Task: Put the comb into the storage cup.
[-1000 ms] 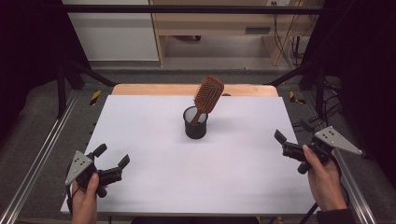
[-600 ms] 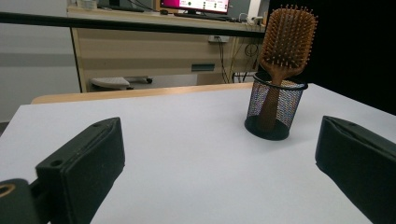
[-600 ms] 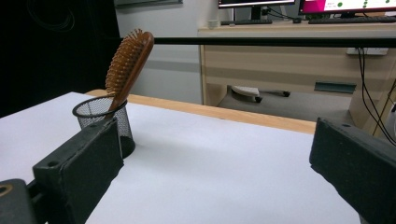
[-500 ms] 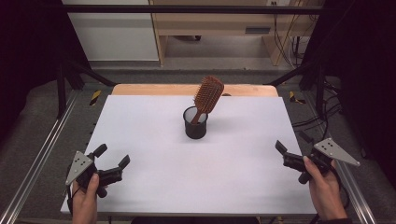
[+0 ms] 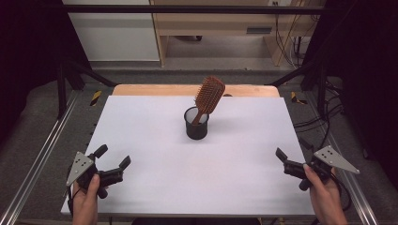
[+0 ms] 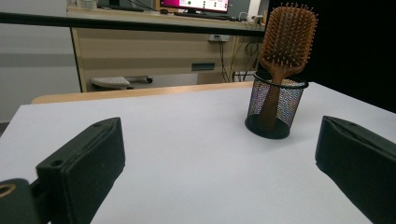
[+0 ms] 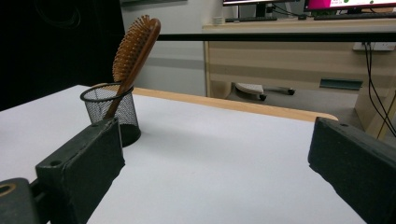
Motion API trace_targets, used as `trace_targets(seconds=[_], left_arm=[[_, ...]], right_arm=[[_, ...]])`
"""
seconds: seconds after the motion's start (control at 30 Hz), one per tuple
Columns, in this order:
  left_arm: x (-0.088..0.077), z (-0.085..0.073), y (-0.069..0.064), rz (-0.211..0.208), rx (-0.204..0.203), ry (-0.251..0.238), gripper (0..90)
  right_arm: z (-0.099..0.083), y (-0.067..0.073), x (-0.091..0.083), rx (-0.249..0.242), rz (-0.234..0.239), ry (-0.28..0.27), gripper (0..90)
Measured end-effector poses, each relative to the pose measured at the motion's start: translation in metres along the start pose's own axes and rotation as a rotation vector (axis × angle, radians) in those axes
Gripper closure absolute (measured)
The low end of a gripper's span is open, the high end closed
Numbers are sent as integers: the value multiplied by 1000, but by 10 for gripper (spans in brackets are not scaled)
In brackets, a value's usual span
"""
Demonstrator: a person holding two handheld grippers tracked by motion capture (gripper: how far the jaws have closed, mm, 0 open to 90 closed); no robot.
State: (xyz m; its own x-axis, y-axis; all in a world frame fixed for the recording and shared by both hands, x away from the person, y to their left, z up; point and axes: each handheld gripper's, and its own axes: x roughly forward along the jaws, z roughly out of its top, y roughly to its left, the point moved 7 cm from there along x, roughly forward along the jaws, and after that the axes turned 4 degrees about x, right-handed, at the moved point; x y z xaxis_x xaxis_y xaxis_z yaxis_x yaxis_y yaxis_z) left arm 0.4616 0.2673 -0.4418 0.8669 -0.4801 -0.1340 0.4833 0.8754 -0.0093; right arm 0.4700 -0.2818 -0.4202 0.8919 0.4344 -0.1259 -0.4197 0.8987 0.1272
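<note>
A wooden paddle hairbrush (image 5: 209,95) stands handle-down in a black mesh cup (image 5: 196,124) at the middle of the white table (image 5: 155,140), leaning to the right. My left gripper (image 5: 112,157) rests open at the near left corner, held by a hand, far from the cup. My right gripper (image 5: 293,150) is open at the near right edge, also well away. In the left gripper view the brush (image 6: 287,35) and cup (image 6: 275,109) lie ahead to the right between wide jaws. In the right gripper view the brush (image 7: 134,49) and cup (image 7: 112,116) sit ahead at left.
A wooden board edge (image 5: 195,90) runs along the table's far side. Metal rails (image 5: 42,154) flank the table. A wooden desk (image 5: 220,21) with cables (image 5: 286,33) stands beyond on the floor.
My right gripper has drawn back a little toward the near edge of the table. The left gripper, brush and cup have stayed put.
</note>
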Motion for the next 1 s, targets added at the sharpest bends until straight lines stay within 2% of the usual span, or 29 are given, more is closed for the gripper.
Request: trace_targets(seconds=[1.0], left_arm=[[1, -1, -1, -3, 20, 6, 16]], right_arm=[[-29, 12, 3, -15, 42, 22, 26]])
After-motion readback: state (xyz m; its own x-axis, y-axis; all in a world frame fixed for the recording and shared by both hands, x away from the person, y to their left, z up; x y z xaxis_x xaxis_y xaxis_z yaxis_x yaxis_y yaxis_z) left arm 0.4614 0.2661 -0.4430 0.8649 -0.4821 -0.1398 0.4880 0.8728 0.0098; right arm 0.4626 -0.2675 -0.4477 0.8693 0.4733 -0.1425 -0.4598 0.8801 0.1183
